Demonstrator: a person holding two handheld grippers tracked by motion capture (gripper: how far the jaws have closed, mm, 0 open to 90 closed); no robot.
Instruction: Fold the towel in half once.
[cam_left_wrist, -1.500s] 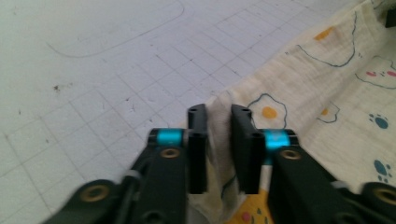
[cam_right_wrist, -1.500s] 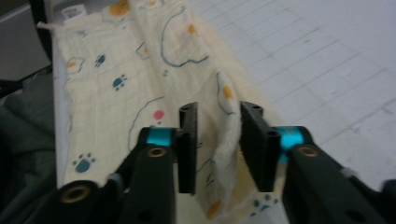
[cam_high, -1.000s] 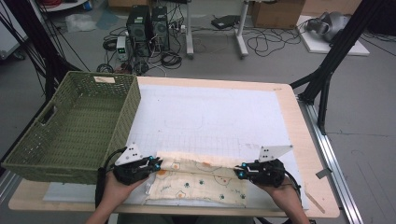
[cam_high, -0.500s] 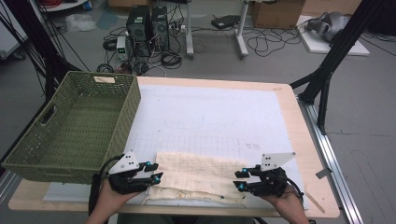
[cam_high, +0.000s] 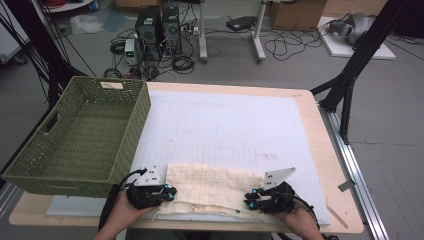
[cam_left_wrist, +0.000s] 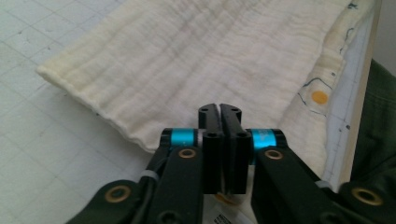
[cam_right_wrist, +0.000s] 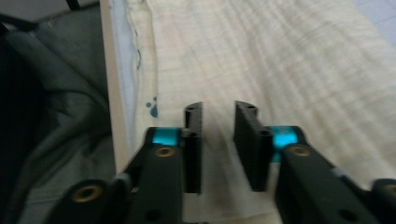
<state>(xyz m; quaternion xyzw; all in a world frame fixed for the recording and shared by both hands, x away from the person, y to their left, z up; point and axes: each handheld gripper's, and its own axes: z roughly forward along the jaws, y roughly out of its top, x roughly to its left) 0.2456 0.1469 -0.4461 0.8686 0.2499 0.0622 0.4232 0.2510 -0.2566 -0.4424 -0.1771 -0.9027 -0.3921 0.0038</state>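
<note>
One folded cream cloth (cam_high: 212, 189) lies on my white mat (cam_high: 225, 125) at 6 o'clock, with the green basket (cam_high: 80, 135) at 9. My left gripper (cam_left_wrist: 219, 112) has just pressed its jaws together at the cloth's left end, possibly pinching cloth. My right gripper (cam_right_wrist: 218, 116), jaws just narrowing, stands slightly spread over the right end.

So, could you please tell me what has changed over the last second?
The cloth now lies plain side up over its dotted side and reaches farther from the person. The left gripper and right gripper drew back slightly toward the near edge. Their jaws have just been closing: the left is shut, with nothing plainly between, and the right shows a gap over the cloth. The basket stayed put.
</note>
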